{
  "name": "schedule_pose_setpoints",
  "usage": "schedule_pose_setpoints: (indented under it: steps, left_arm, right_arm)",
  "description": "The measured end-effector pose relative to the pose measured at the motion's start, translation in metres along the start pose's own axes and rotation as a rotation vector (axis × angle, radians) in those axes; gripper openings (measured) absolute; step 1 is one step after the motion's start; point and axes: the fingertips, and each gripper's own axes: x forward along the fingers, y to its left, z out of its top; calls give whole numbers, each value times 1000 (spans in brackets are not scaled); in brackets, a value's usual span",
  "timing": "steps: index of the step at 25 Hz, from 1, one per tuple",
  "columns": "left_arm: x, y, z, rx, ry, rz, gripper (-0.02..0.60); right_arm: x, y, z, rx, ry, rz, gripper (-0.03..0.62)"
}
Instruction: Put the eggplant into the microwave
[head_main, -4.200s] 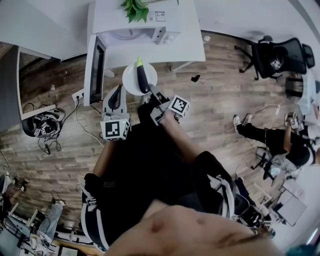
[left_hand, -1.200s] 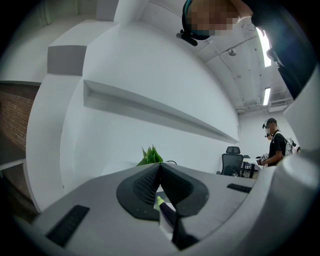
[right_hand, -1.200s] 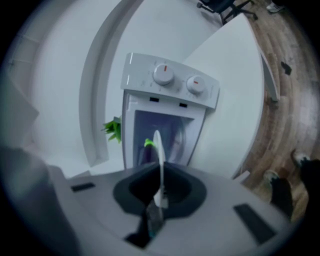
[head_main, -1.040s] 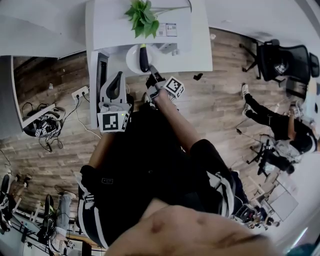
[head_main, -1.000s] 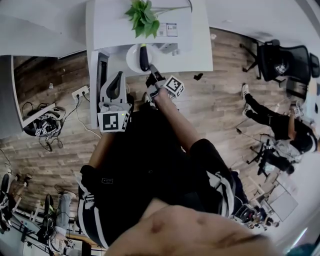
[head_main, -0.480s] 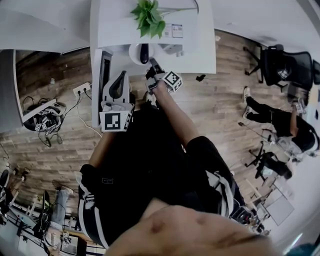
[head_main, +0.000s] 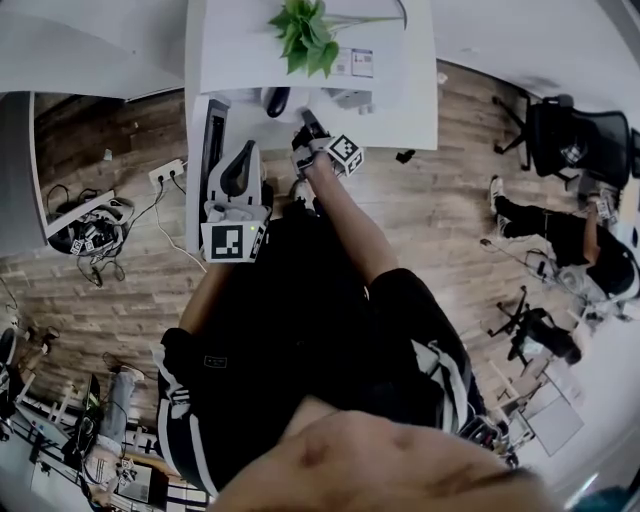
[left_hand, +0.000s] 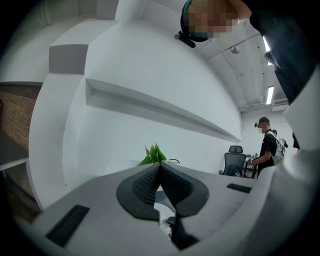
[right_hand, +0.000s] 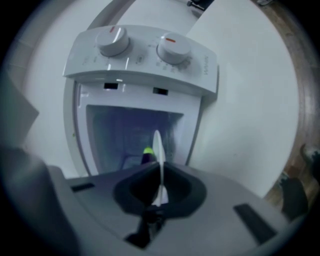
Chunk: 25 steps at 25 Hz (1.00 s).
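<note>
The plate (right_hand: 158, 144) (eggplant (right_hand: 148, 155) aboard) entered the microwave (right_hand: 142, 60)

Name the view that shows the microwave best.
The right gripper view: the microwave faces the camera, with both knobs and the open cavity clear. The head view sees only its top from above, under a plant. The left gripper view shows nothing recognisable of it.

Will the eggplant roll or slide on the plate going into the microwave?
Likely apt to roll: the eggplant looks rounded and lies loose on the plate, which the right gripper pinches only at the rim. Its skin looks smooth, so probably slippery if the plate tilts.
</note>
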Motion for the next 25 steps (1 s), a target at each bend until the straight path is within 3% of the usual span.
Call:
schedule_pose_setpoints:
  steps: [25]
  left_arm:
    - [-1, 18, -1, 15, 20, 21, 32]
  right_arm:
    - [35, -12, 6, 35, -22, -3, 38]
